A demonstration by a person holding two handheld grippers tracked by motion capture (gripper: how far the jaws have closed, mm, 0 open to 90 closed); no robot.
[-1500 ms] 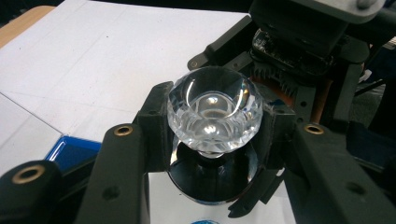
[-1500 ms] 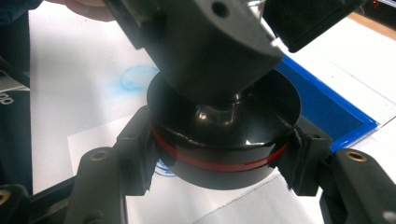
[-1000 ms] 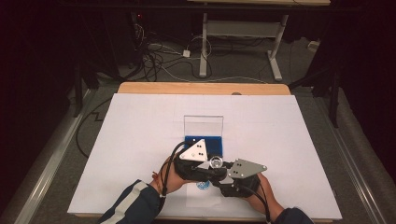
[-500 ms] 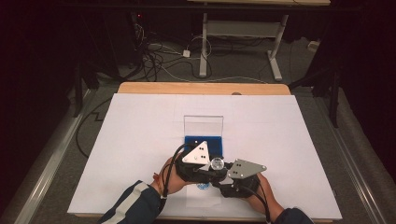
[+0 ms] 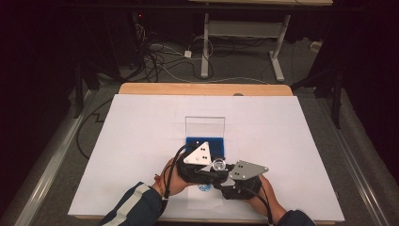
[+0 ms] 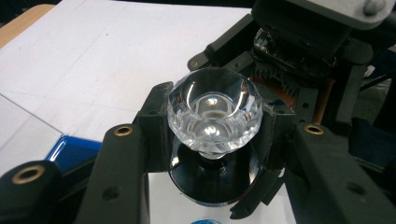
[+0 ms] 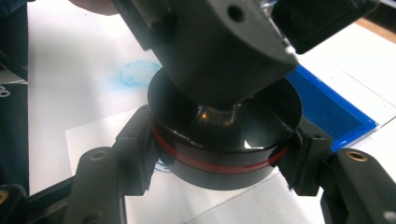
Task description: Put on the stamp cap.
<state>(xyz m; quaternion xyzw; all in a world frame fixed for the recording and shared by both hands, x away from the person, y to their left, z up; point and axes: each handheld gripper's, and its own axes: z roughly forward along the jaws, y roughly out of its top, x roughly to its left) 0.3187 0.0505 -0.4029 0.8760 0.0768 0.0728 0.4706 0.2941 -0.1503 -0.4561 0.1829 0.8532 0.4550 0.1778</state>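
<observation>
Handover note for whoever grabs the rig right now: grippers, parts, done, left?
Left gripper: shut on the clear faceted knob, held from above.
Right gripper: shut on the black round base, which has a red band around it.
Knob stem sits in the middle of the base; whether it is fully joined cannot be told. Both are held together near the table's front edge, over the white sheet.
Blue tray with a clear upright panel lies just beyond.
Left, likely: finish seating or separating knob and base, then set down.
</observation>
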